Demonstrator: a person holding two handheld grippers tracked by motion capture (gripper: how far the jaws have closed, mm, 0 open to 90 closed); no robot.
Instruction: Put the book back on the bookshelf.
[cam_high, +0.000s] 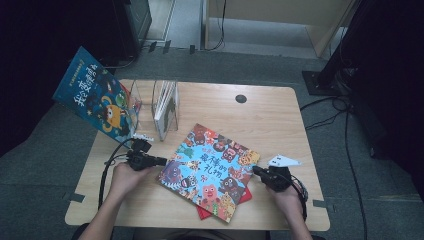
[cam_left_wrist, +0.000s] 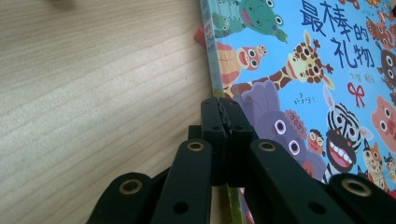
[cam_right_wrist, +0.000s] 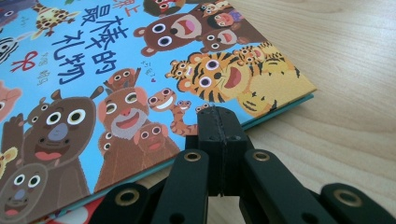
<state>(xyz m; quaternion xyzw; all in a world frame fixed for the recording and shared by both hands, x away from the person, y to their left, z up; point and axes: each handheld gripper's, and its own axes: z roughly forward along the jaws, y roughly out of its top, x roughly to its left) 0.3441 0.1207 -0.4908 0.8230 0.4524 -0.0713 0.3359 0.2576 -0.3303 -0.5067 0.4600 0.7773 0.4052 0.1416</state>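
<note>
On the table (cam_high: 280, 115), both closed grippers (cam_high: 159, 161) (cam_high: 256, 171) only flank the book (cam_high: 210, 170), so lifting it is not yet begun.

The animal picture book (cam_high: 210, 167) is taken as the landmark; it is laid on the table (cam_high: 270, 120), turned askew. A second book (cam_high: 246, 196) is lain beneath it, seen past its near right edge. The left hand-held gripper (cam_high: 161, 161) is placed at the landmark's left edge, the right hand-held gripper (cam_high: 256, 170) at its right edge. Behind and left of the landmark, a clear book stand (cam_high: 166, 107) is set upright. Further left of that stand, a third book (cam_high: 97, 95) is propped beyond the table's edge.
</note>
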